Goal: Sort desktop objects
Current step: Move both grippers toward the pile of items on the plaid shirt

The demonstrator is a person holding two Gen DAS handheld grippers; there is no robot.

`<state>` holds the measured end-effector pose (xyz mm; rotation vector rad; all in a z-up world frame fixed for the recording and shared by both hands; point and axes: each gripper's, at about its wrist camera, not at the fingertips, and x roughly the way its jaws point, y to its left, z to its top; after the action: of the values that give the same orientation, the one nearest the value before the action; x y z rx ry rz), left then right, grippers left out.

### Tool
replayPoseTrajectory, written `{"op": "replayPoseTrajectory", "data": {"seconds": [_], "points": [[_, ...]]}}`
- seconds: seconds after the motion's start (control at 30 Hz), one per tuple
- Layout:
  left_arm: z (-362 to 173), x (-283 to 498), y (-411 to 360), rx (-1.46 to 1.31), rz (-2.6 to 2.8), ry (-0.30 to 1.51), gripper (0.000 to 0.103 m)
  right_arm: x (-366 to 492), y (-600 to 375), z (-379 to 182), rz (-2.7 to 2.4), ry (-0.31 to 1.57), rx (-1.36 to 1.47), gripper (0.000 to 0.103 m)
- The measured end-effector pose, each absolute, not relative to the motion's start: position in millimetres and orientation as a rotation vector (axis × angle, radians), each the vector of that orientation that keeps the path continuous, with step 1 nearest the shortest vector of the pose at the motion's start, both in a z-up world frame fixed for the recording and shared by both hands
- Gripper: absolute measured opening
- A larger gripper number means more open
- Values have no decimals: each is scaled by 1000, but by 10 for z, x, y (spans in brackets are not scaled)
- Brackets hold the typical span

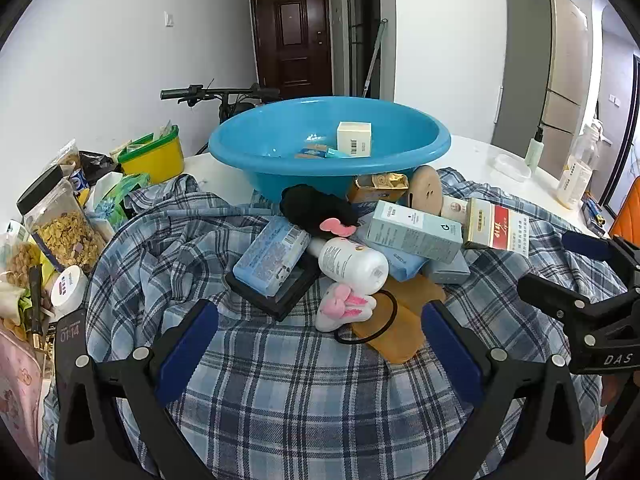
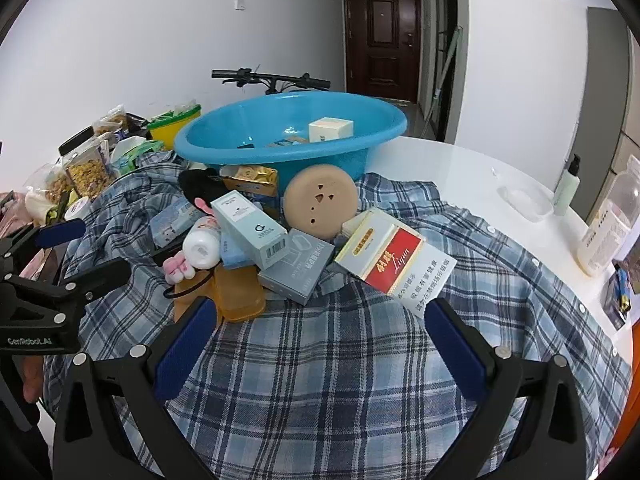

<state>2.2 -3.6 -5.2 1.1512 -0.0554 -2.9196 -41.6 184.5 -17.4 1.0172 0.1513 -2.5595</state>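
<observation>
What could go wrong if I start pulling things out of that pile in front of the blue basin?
1. The white bottle lies on its side, propped on other items, so lifting a neighbour such as the pale blue box may send it rolling.
2. The pile sits on a rumpled plaid shirt; a fingertip could snag the cloth and drag everything.
3. The black hair tie loops beside the pink plush toy, so grabbing one may pull the other.

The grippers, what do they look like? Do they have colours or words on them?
Both are black, with two long fingers, blue pads inside and round silver bolts. The left gripper shows white "GenRobot.AI" lettering in the right wrist view. The right gripper shows white "DAS" lettering in the left wrist view. No cables are visible.
</observation>
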Motion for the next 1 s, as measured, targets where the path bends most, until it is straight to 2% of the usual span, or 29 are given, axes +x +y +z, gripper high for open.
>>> {"op": "replayPoseTrajectory", "data": {"seconds": [0.5, 0.77, 1.0], "points": [[-132, -34, -48, 1221, -2924, -13, 103, -439, 1824, -231, -2541, 138, 1005, 103], [-177, -44, -8, 1204, -2890, -85, 103, -367, 1832, -128, -2569, 149, 861, 103], [-147, -33, -39, 1151, -2889, -82, 103, -430, 1828, -201, -2549, 131, 952, 103]]}}
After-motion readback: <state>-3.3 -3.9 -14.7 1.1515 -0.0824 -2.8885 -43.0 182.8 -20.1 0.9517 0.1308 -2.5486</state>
